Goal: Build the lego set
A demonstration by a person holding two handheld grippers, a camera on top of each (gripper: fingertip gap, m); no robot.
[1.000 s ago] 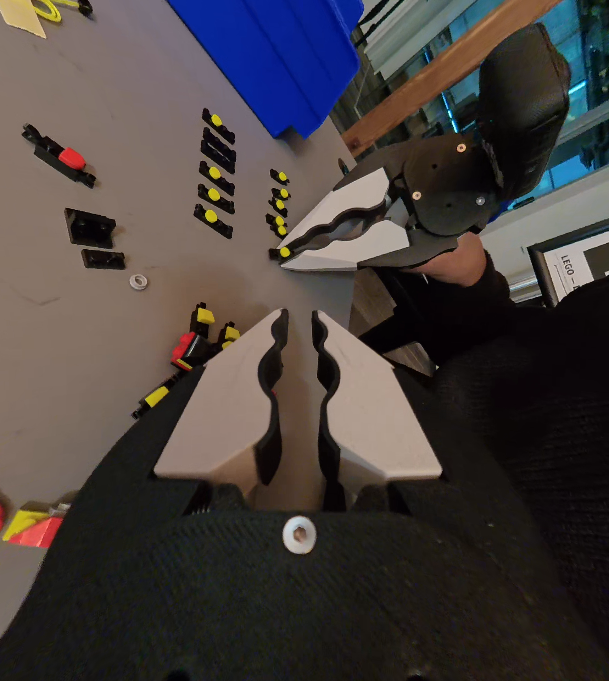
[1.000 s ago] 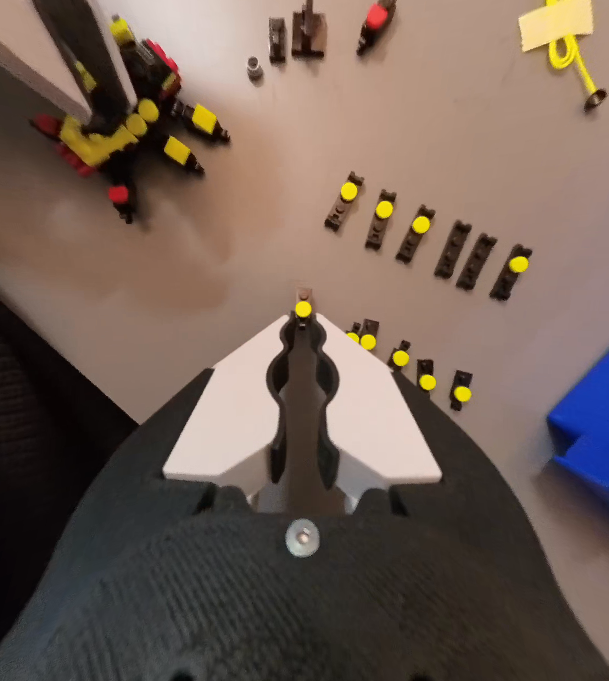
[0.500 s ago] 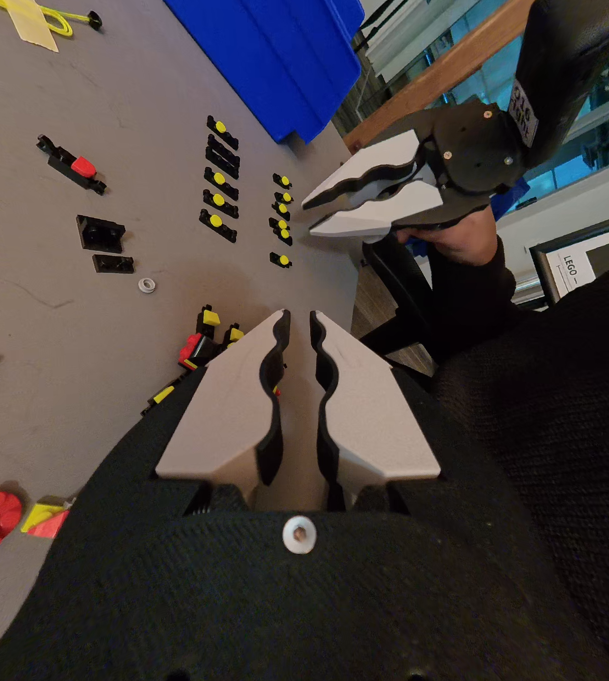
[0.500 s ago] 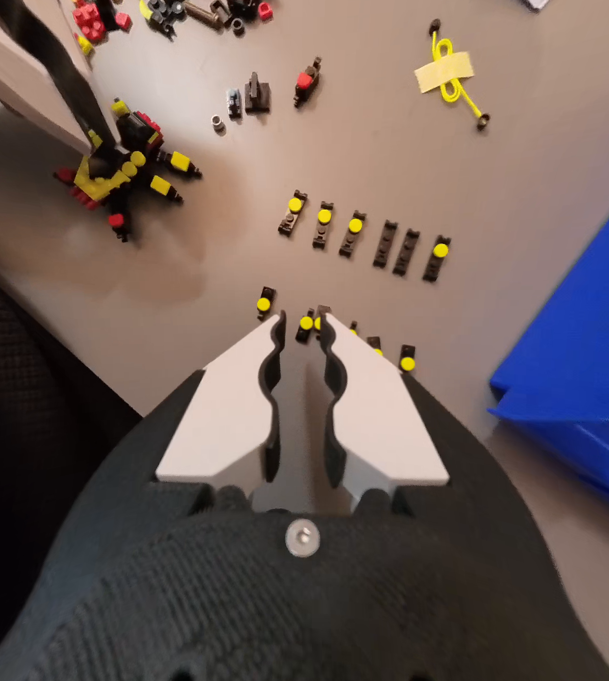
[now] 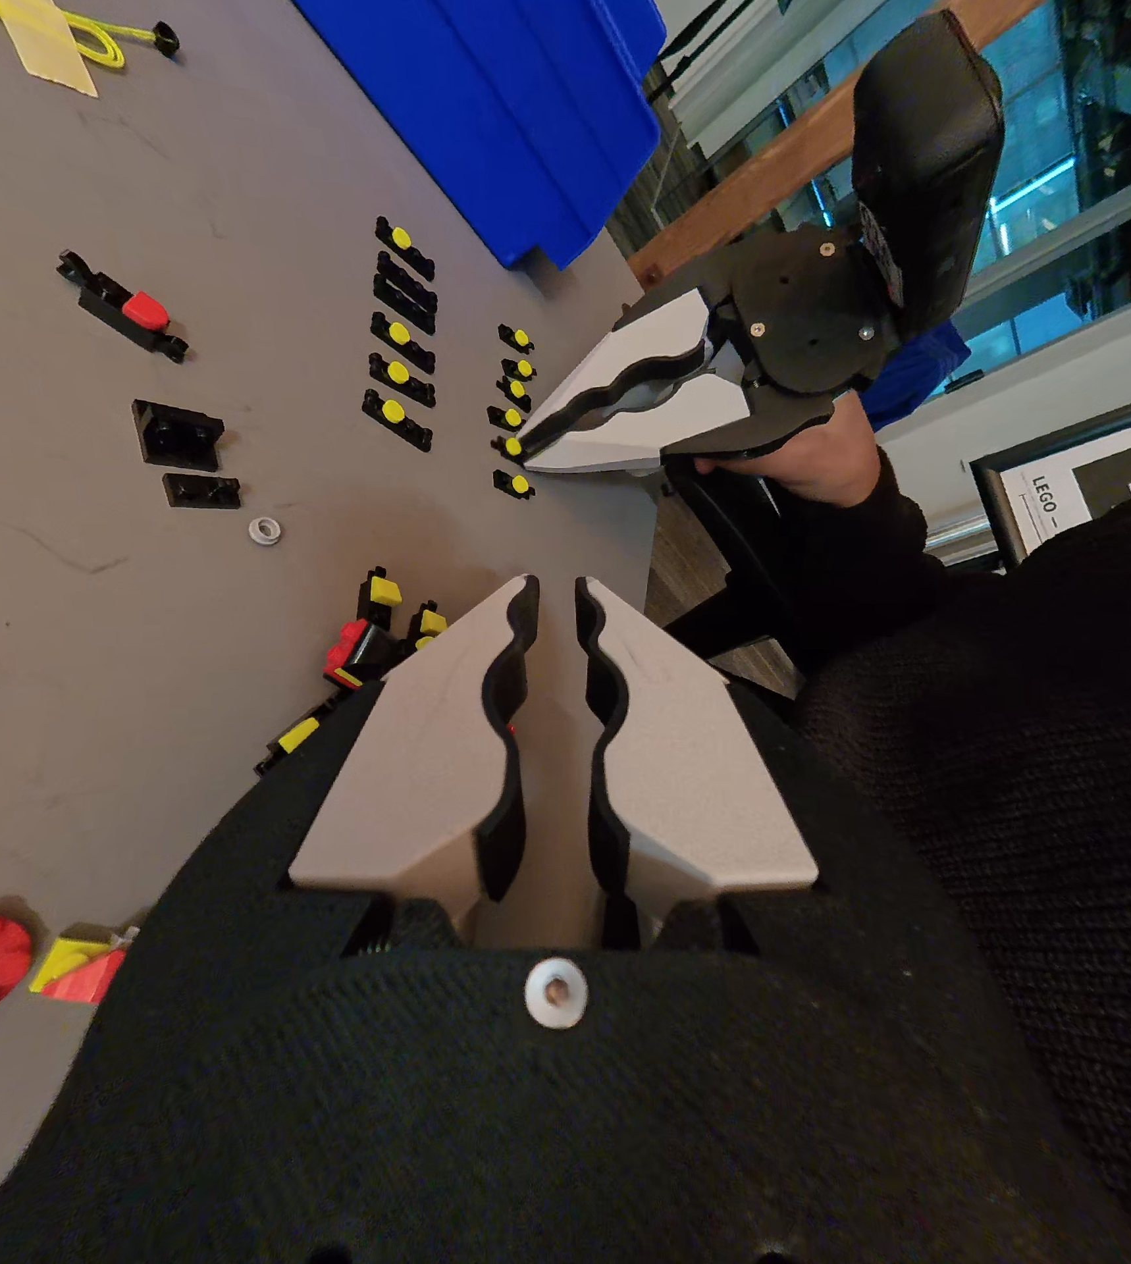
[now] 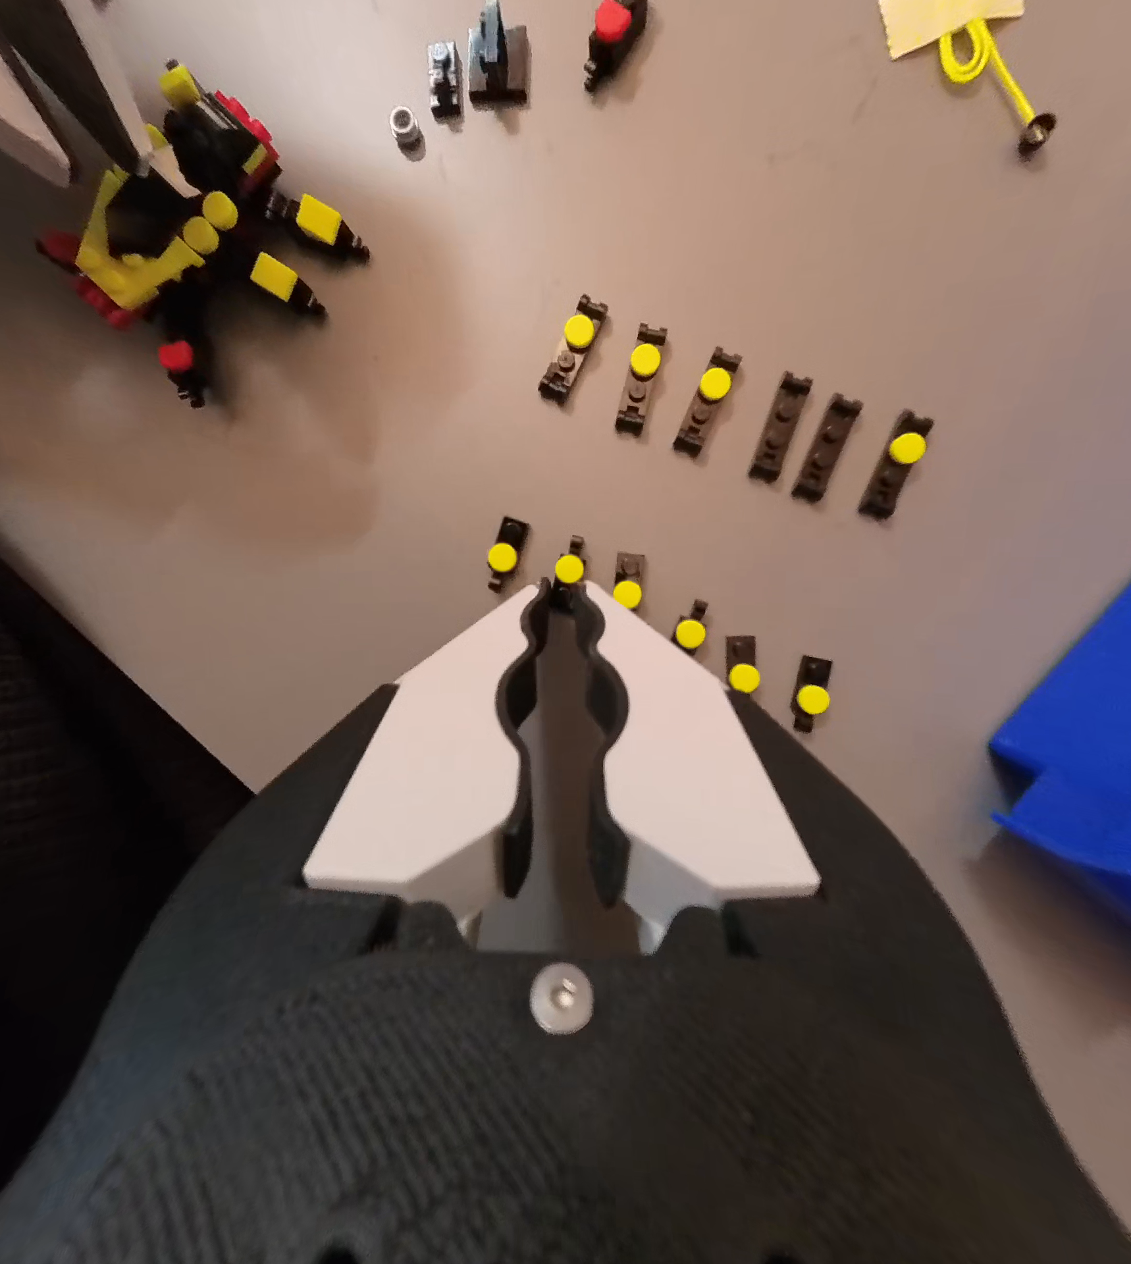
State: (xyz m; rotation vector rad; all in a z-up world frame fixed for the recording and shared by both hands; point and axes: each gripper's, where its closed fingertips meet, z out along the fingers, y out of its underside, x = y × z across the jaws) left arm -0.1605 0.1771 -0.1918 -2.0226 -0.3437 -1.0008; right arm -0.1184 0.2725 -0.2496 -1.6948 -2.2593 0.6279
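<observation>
Grey table [image 6: 686,205] with sorted lego rows. Right gripper [image 6: 563,594] nearly closed, tips pinching small black plate with yellow stud [image 6: 569,569] in near row. Left gripper [image 5: 556,581] slightly open, empty, apparently bracing black-yellow model [image 6: 186,226] far left.

A: left gripper [image 5: 556,588] status?
B: jaws apart, nothing between them. Over the grey table [image 5: 104,615] edge; partly built black/yellow/red lego model [image 5: 371,643] just beside its left finger.
A: right gripper [image 5: 525,451]?
B: tips down at the row of small black plates with yellow studs [image 5: 513,403], closed around the second-nearest one [image 5: 510,446].
A: anything behind?
B: row of longer black plates [image 5: 402,335], then blue bin [image 5: 501,109].
</observation>
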